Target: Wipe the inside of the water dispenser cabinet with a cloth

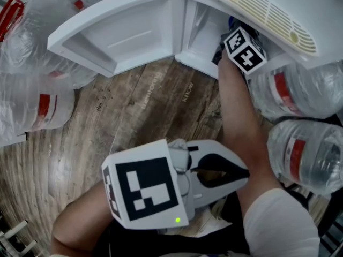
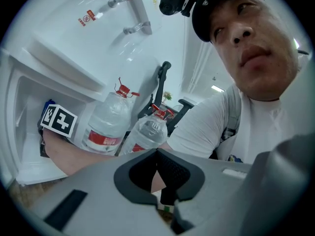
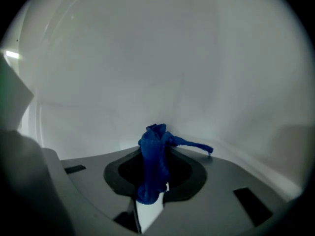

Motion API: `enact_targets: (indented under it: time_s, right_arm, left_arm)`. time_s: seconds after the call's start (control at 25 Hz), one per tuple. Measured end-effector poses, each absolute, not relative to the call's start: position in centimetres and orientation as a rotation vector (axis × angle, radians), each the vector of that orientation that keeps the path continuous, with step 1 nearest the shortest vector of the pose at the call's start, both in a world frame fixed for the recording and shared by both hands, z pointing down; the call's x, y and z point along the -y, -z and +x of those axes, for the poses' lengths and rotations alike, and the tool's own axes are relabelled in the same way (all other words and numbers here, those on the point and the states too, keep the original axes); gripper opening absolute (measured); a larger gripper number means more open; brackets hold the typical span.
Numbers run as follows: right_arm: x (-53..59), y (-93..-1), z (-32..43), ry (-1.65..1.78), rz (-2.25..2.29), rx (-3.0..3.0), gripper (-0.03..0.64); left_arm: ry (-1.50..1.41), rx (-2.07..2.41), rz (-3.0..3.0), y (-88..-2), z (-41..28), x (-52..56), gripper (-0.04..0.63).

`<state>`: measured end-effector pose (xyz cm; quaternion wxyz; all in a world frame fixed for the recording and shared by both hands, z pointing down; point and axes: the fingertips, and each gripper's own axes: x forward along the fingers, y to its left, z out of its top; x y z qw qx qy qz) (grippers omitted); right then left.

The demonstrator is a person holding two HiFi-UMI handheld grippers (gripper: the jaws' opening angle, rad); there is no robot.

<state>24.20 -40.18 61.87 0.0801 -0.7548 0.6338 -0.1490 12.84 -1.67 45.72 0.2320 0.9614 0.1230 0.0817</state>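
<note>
- The right hand-held gripper [image 3: 157,149] is clamping its two grey jaws fully onto a bunched dark-blue cloth [image 3: 153,163]. The cloth is standing up between the pads, and a thin tail is sticking out to the right.
- This gripper is reaching into the white plastic water dispenser cabinet [image 1: 199,25], and its camera is facing a plain white inner wall [image 3: 162,68]. Whether the cloth is pressing on that wall cannot be told.
- In the head view its black-and-white marker cube [image 1: 244,49] is showing at the cabinet opening. The person's bare forearm [image 1: 236,111] is running down from the cube toward the body.
- The left hand-held gripper [image 1: 245,171] is hovering low, close to the person's body. Its jaws are pressed together with nothing between them, and its tips are lying just beside that forearm.
- The cabinet's white door [image 1: 120,33] is hanging wide open to the left of the opening.
- A cream slotted panel [image 1: 252,7] is sitting on the dispenser above the opening.
- A worn wood-plank floor [image 1: 134,111] is carrying the cabinet.
- Large clear plastic water bottles [image 1: 303,154] with red labels are crowding the floor at the cabinet's right side, and more are lying along the floor's left edge.
</note>
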Motion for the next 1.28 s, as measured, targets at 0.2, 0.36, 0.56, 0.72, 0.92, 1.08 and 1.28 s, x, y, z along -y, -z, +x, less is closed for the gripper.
enact_targets:
  time_s: [0.2, 0.36, 0.56, 0.72, 0.92, 1.08, 1.28]
  right_arm:
    - [40.0, -64.7, 25.6, 0.638, -2.230, -1.722, 0.076]
    - [39.7, -67.4, 26.4, 0.743, -2.239, -1.652, 0.078]
    - [39.2, -70.0, 27.4, 0.839, -2.246, -1.588, 0.081]
    - [38.8, -72.3, 27.4, 0.950, -2.199, -1.554, 0.083]
    - [38.4, -71.0, 26.8, 0.961, -2.093, -1.499, 0.083]
    - [37.9, -67.9, 26.2, 0.950, -1.942, -1.407, 0.083]
    - [36.8, -64.8, 27.8, 0.882, -1.773, -1.247, 0.083]
  left_arm:
    - [-0.225, -0.316, 2.644, -45.7, 12.3, 1.7, 0.000]
    - [-0.226, -0.301, 2.645, -45.7, 12.3, 1.8, 0.000]
    - [-0.234, -0.303, 2.642, -45.8, 12.6, 1.7, 0.000]
    - [-0.240, -0.300, 2.646, -45.8, 12.6, 1.6, 0.000]
    - [-0.229, -0.310, 2.658, -45.4, 12.5, 1.6, 0.000]
    - [-0.207, -0.332, 2.663, -44.8, 12.4, 1.4, 0.000]
    - [-0.158, -0.369, 2.653, -43.5, 12.6, 1.0, 0.000]
